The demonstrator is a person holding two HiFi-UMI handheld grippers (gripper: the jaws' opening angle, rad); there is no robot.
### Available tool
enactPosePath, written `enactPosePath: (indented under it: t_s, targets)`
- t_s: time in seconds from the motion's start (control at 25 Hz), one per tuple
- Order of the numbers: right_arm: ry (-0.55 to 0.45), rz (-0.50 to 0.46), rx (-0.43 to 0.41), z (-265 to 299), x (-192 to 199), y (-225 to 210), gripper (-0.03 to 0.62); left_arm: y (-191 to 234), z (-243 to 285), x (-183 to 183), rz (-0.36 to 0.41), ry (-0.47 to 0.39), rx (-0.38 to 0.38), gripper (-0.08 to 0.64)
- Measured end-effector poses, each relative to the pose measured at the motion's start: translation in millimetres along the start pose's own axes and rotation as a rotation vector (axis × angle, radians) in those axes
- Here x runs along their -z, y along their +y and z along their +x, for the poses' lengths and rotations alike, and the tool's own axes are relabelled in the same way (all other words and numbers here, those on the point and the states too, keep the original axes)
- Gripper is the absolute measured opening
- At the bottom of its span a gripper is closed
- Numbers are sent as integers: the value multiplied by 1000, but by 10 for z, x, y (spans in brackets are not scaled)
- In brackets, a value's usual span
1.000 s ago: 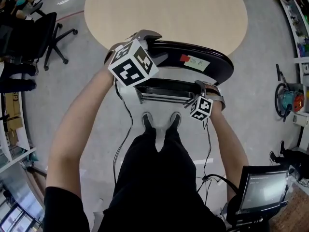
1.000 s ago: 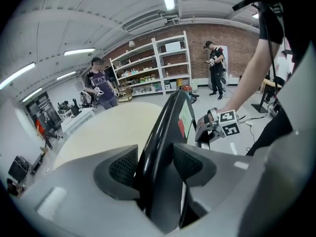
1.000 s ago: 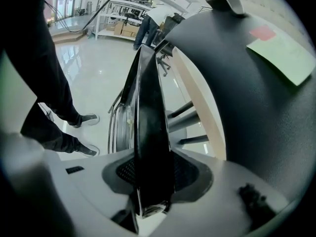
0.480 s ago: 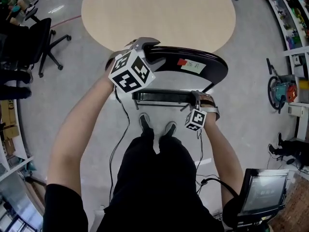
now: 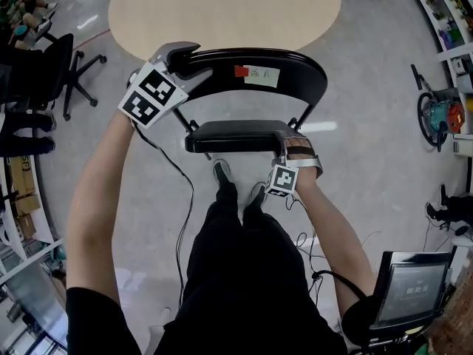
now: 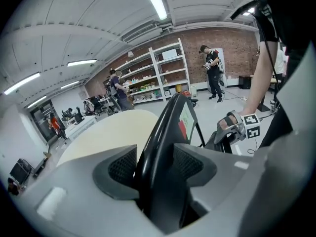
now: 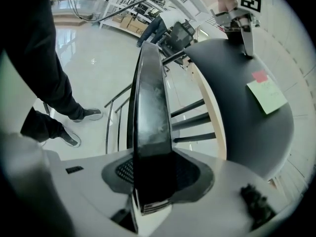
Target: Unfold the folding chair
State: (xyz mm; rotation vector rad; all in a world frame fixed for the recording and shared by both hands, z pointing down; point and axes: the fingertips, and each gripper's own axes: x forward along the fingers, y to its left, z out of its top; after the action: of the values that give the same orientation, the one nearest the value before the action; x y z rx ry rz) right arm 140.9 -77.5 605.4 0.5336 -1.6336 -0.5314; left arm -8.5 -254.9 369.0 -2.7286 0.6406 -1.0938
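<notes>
A black folding chair stands in front of me, its curved backrest (image 5: 295, 76) carrying a green and a red sticker. Its seat (image 5: 233, 135) is tilted out from the backrest. My left gripper (image 5: 181, 52) is shut on the backrest's upper left edge. In the left gripper view the backrest (image 6: 170, 117) sits between the ribbed pads of the left gripper (image 6: 155, 164), whose jaws have just eased open slightly with the backrest still between them. My right gripper (image 5: 287, 140) is shut on the seat's right front corner; in the right gripper view the right gripper (image 7: 153, 174) clamps the seat edge (image 7: 148, 107).
A round beige table (image 5: 222, 9) stands just beyond the chair. An office chair (image 5: 52, 65) is at the left, shelves and a power tool (image 5: 436, 117) at the right, a monitor (image 5: 410, 291) at the lower right. The person's shoes (image 5: 222, 174) and cables lie under the seat.
The seat has swung out from the backrest and shows more of its top. The right gripper came toward the person with it; the left gripper moved left with the backrest.
</notes>
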Motion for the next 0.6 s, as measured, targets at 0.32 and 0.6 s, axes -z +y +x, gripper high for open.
enactPosePath:
  t_s: [0.32, 0.6]
  targets:
    - [-12, -24, 13, -205, 35, 290, 164, -85, -44, -27, -57, 54, 1, 244]
    - [-17, -22, 29, -254, 2, 360, 166, -129, -86, -25, -45, 21, 5, 245]
